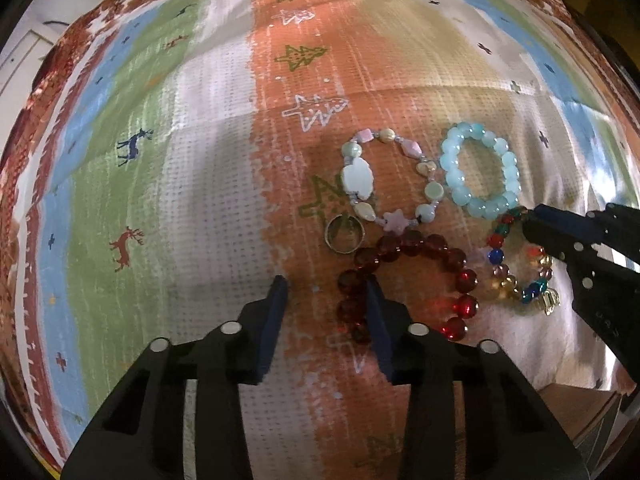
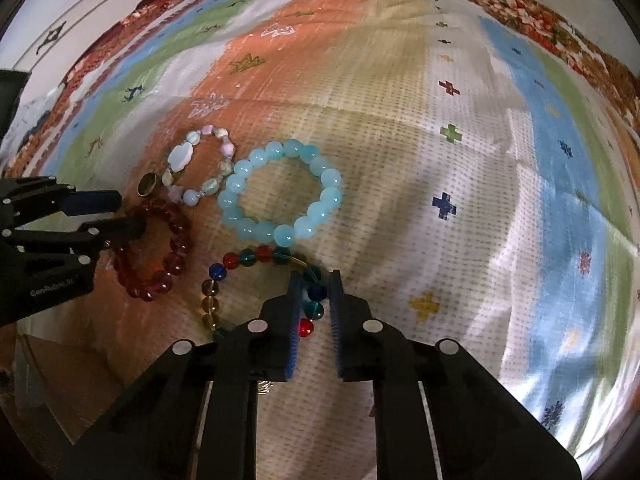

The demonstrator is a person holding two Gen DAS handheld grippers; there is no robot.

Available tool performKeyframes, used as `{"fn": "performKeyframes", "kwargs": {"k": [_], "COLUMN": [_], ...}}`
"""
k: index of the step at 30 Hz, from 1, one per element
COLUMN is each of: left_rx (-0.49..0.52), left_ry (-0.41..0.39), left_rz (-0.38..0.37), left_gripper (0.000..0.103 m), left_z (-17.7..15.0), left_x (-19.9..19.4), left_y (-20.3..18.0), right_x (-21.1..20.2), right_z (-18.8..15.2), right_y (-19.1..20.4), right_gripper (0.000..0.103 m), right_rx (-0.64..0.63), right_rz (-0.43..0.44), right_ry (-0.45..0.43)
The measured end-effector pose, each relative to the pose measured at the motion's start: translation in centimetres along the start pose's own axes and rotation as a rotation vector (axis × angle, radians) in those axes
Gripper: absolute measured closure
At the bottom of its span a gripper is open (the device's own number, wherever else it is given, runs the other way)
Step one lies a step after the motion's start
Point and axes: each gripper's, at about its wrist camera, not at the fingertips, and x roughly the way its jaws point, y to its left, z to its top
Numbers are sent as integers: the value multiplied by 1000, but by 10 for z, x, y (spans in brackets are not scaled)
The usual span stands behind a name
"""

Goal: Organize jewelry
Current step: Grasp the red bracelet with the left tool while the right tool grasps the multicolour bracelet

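Two gripper jaws straddle the multicolour bracelet (image 2: 256, 276) — unclamped.

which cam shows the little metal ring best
Left wrist view: the ring lies unobstructed, its open hoop visible beside the red bracelet. In the right wrist view it is small, foreshortened and sits at the left gripper fingers.

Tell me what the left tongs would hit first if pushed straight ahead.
Probably the dark red bead bracelet: the right finger of the open left tongs already overlaps its near edge. The small metal ring lies just beyond. Height is unclear.
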Motion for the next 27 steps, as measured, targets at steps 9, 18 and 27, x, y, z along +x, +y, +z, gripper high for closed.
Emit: {"fn": "performKeyframes", "kwargs": {"k": [9,18,27], "left_rx": [1,-10,-24], "left_ry": [0,-53,-111], "left_rz": [-15,-36,-62], "left_gripper": [90,90,90], "left_z": [-11,-9,-11], "left_x": [-9,-35,-52], "left_y": [4,1,-5], "right_x": [-2,-21,-40], "right_z": [-3,-6,-10], "right_y": [4,9,10], "right_gripper": [93,93,93], "right_rx": [-22,-16,-7], "right_rz": [-2,30,45], "right_ry": [-13,-52,-93]}}
